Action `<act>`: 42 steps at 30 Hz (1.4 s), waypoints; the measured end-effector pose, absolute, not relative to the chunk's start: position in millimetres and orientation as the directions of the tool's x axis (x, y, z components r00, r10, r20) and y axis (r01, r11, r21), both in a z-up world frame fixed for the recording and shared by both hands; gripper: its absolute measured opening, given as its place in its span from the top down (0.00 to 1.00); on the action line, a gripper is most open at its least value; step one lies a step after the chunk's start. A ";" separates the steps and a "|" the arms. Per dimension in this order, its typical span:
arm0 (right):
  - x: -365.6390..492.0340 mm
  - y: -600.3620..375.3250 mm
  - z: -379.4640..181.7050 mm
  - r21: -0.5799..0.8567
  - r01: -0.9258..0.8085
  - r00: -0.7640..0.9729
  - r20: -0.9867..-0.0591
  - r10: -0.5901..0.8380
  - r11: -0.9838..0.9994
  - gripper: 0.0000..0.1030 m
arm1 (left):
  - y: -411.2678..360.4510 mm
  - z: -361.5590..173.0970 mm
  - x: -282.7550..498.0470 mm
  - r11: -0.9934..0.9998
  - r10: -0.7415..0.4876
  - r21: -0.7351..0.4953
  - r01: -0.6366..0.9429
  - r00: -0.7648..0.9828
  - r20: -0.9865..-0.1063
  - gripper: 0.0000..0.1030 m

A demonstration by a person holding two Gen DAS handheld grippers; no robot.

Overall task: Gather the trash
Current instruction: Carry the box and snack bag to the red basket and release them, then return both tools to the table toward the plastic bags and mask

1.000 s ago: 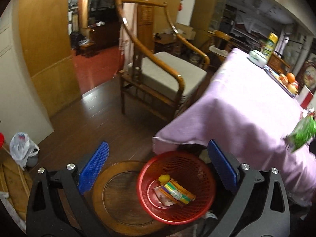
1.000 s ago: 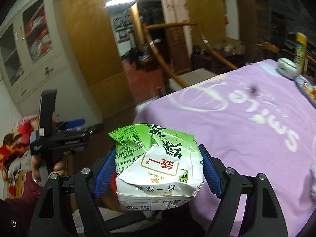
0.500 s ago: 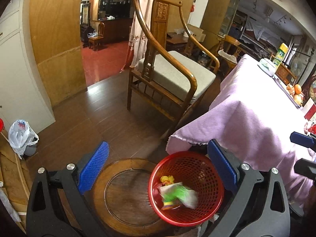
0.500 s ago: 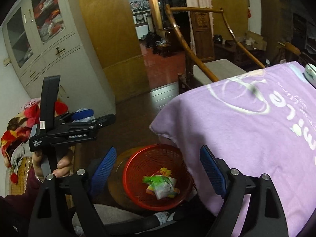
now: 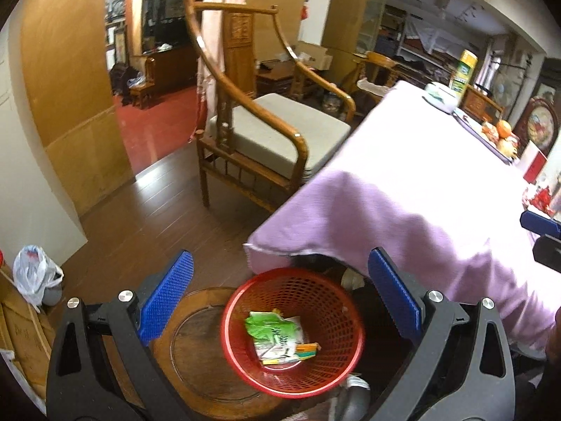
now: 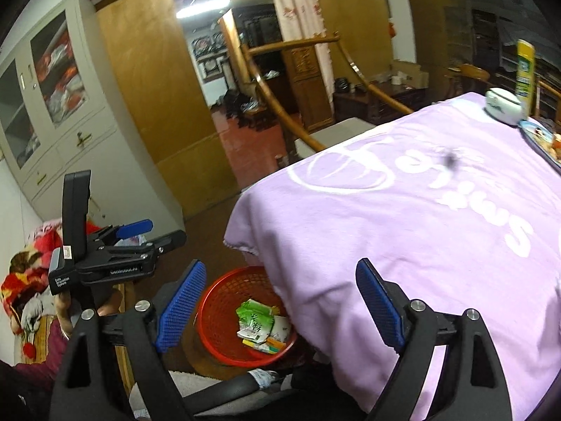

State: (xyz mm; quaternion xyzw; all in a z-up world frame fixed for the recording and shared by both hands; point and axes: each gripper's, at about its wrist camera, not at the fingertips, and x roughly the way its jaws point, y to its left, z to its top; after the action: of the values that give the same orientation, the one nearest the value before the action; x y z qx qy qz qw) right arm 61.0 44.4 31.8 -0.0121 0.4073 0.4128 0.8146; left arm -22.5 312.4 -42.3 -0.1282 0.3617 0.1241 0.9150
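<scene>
A red mesh basket (image 5: 328, 377) stands on a round wooden stool by the table corner; it also shows in the right wrist view (image 6: 214, 319). A crumpled green and white carton (image 5: 275, 331) lies inside it on other wrappers, also seen in the right wrist view (image 6: 257, 324). My left gripper (image 5: 280, 294) is open and empty above the basket. My right gripper (image 6: 280, 301) is open and empty, above the table corner and the basket. The left gripper's body shows in the right wrist view (image 6: 105, 263).
A table under a purple cloth (image 5: 413, 189) fills the right side. A wooden armchair with a grey cushion (image 5: 280, 133) stands behind it. A white jar (image 6: 503, 107), a yellow can (image 6: 525, 66) and a fruit tray (image 5: 498, 137) stand at the table's far end. A white bag (image 5: 35, 273) lies on the floor at left.
My right gripper opened and let go of the green carton. The carton fell into the red basket and lies still there. Both views shifted a little.
</scene>
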 end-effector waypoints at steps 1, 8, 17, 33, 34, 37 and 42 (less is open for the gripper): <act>60.1 38.5 33.3 0.318 -0.676 0.338 -0.667 0.664 0.665 0.16 | 304.1 -39.7 -21.2 0.942 0.128 -0.140 -0.306 0.710 -0.692 0.07; 58.1 -22.4 41.2 0.342 -0.623 0.415 -0.617 0.668 0.703 0.14 | 250.8 -24.1 -7.6 0.973 0.099 -0.088 -0.215 0.725 -0.681 0.07; 60.6 -120.4 37.4 0.384 -0.512 0.527 -0.565 0.635 0.768 0.12 | 171.2 -13.7 20.5 0.996 -0.003 -0.067 -0.062 0.713 -0.701 0.07; 82.3 -303.7 -3.5 0.277 -0.113 0.759 -0.596 0.263 0.954 0.10 | -40.5 -10.1 135.0 0.939 -0.260 -0.035 0.343 0.638 -0.725 0.07; 83.3 -310.3 -5.3 0.277 -0.096 0.763 -0.597 0.249 0.956 0.10 | -54.1 -10.9 143.3 0.928 -0.282 -0.042 0.370 0.625 -0.728 0.07; 90.3 -336.3 -11.0 0.279 -0.030 0.776 -0.599 0.198 0.960 0.10 | -92.5 -13.1 164.1 0.894 -0.349 -0.074 0.443 0.583 -0.734 0.07; 100.6 -361.2 -16.5 0.301 0.034 0.785 -0.598 0.161 0.953 0.10 | -130.9 -21.0 185.8 0.869 -0.372 -0.066 0.490 0.559 -0.741 0.07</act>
State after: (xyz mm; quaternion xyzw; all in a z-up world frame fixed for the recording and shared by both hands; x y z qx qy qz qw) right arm 100.6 -361.2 -16.5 0.1493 0.3262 0.0342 0.9328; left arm 185.8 -130.9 -21.0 0.0739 0.4008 -0.2449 0.8797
